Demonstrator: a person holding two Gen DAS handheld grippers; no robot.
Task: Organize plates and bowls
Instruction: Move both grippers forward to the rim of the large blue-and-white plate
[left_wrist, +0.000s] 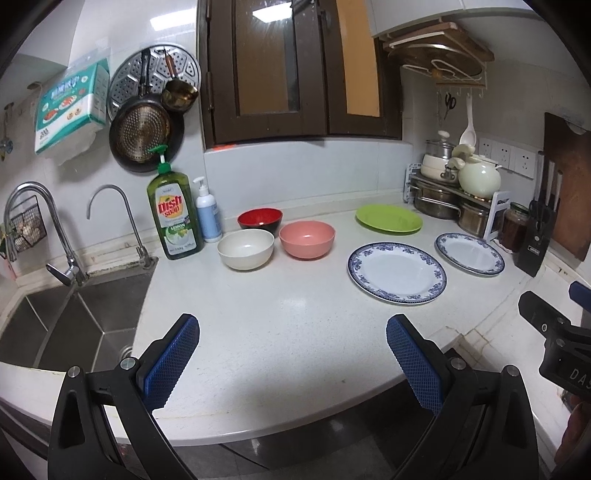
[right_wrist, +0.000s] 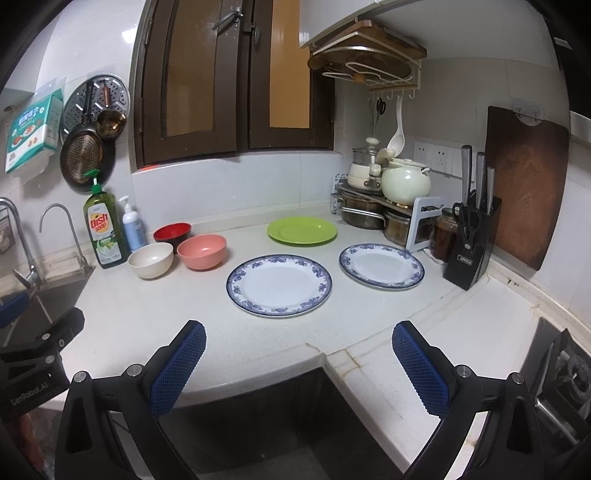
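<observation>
On the white counter (left_wrist: 280, 325) stand three bowls in a cluster: cream (left_wrist: 245, 249) (right_wrist: 150, 260), pink (left_wrist: 307, 239) (right_wrist: 201, 251) and red-and-black (left_wrist: 259, 219) (right_wrist: 172, 232) behind them. To their right lie a large blue-rimmed plate (left_wrist: 397, 272) (right_wrist: 279, 285), a smaller blue-rimmed plate (left_wrist: 470, 253) (right_wrist: 381, 266) and a green plate (left_wrist: 388, 218) (right_wrist: 302, 230). My left gripper (left_wrist: 293, 332) is open and empty above the counter's front. My right gripper (right_wrist: 299, 338) is open and empty near the counter's front edge.
A steel sink (left_wrist: 70, 325) with two taps lies at the left. A dish soap bottle (left_wrist: 173, 210) and a pump bottle (left_wrist: 207, 210) stand by the bowls. Stacked pots (right_wrist: 384, 195), a jar (right_wrist: 445, 234), a knife block (right_wrist: 472, 247) and a cutting board (right_wrist: 524, 184) fill the right corner. A stove (right_wrist: 565, 373) is at far right.
</observation>
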